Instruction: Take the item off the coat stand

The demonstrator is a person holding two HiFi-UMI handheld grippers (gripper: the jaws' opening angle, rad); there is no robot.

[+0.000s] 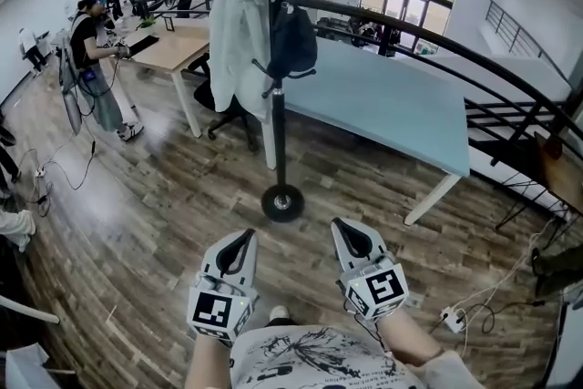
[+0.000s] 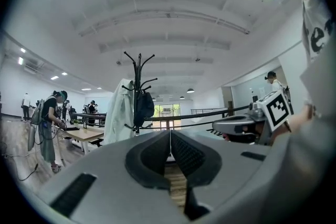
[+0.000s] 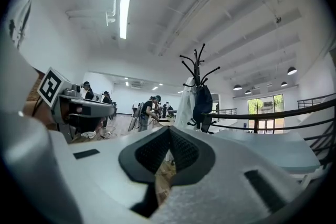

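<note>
A black coat stand (image 1: 275, 77) rises from a round base (image 1: 282, 202) on the wooden floor ahead of me. A white coat (image 1: 237, 27) hangs on its left hooks and a dark bag (image 1: 294, 41) on its right. Both grippers are held low near my body, well short of the stand. My left gripper (image 1: 244, 238) is shut and empty. My right gripper (image 1: 340, 225) is shut and empty too. The left gripper view shows the stand (image 2: 138, 93) with coat (image 2: 121, 110) and bag (image 2: 144, 106) in the distance. It also appears far off in the right gripper view, coat (image 3: 186, 104) beside bag (image 3: 202, 104).
A pale blue table (image 1: 383, 100) stands just behind the stand, with a black railing (image 1: 437, 41) curving over it. A wooden desk (image 1: 168, 46) and an office chair (image 1: 219, 105) are at the left, where people (image 1: 91, 59) stand. Cables and a power strip (image 1: 453, 318) lie at the right.
</note>
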